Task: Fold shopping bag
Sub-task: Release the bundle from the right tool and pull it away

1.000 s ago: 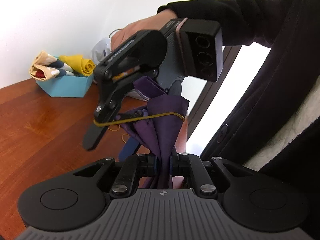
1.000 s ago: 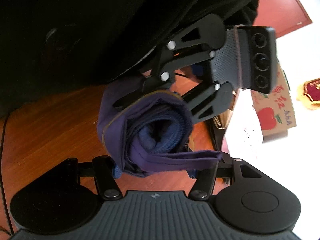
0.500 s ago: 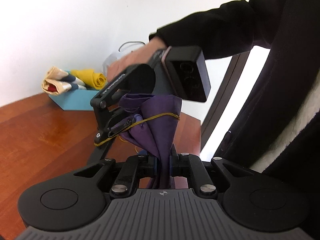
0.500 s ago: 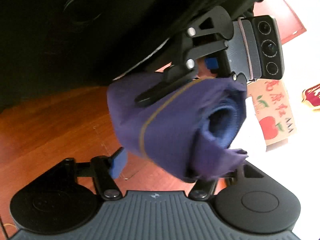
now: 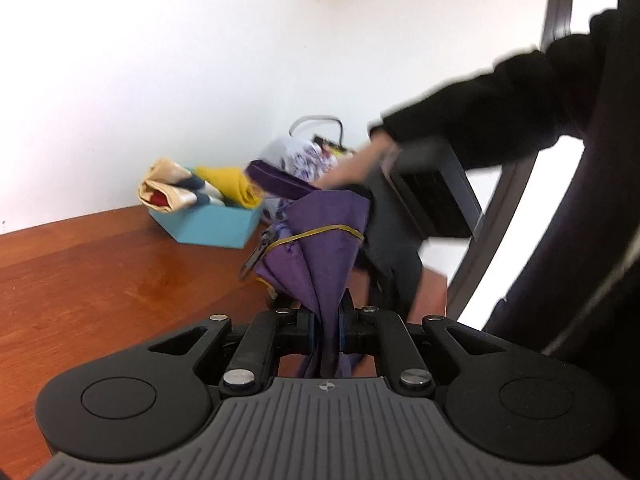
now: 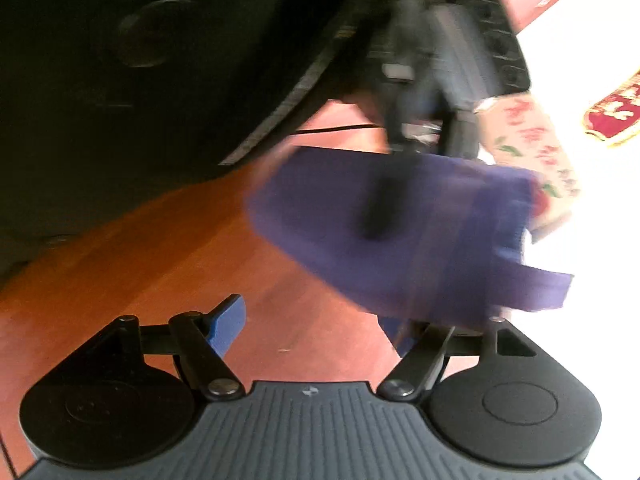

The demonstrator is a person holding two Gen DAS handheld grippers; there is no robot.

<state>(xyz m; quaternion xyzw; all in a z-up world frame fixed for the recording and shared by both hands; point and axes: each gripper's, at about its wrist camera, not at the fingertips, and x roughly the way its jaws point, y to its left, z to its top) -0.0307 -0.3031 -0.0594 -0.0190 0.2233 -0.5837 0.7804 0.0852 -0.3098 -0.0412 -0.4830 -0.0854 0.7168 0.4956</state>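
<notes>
The purple shopping bag (image 5: 326, 252) is a rolled bundle standing up out of my left gripper (image 5: 329, 328), which is shut on its lower end. A yellow rubber band (image 5: 320, 231) runs around the bundle and reaches a dark finger (image 5: 253, 261) of my right gripper (image 5: 400, 256), blurred just behind the bag. In the right wrist view the bag (image 6: 400, 232) is a blurred purple mass ahead of my right gripper (image 6: 316, 328). Those jaws are opening wide. The left blue pad (image 6: 229, 322) is bare, and the bag's lower edge covers the right finger.
A teal box (image 5: 208, 226) with folded yellow and cream bags sits on the wooden table (image 5: 100, 280) by the white wall, a floral bag (image 5: 298, 156) behind it. The person's black sleeve (image 5: 480, 112) and body fill the right. A printed carton (image 6: 536, 160) lies beyond.
My right gripper's jaws spread wider and the bundle swung right, away from the left pad. The left wrist view tilted up, and the right gripper drew back behind the bag.
</notes>
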